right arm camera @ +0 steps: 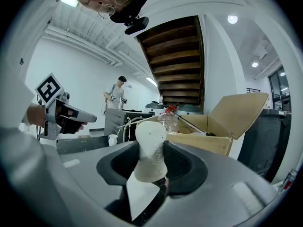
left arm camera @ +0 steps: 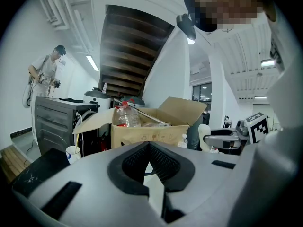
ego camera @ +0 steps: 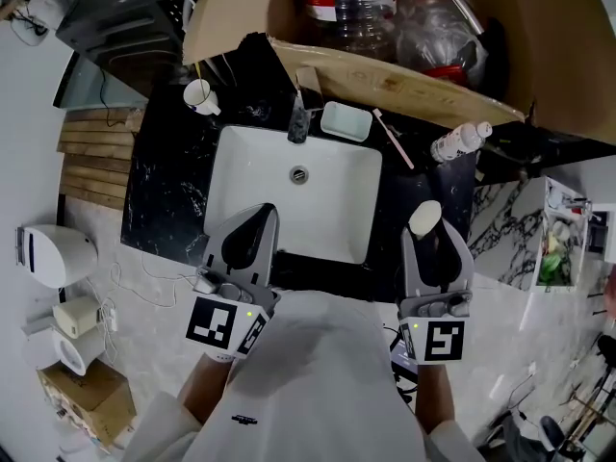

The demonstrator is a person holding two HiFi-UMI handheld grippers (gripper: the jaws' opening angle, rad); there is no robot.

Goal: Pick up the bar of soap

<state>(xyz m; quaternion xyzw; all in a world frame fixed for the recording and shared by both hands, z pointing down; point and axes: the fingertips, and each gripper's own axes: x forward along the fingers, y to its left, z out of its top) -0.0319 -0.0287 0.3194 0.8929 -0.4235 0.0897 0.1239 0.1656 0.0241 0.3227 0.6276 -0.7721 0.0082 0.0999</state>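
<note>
My right tool (ego camera: 430, 234) hides the lower end of the soap bar (ego camera: 424, 215); the cardboard box (ego camera: 568, 37) runs off the frame's top edge.

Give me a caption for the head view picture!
Right gripper holds the cream soap bar next to the white sink.
</note>
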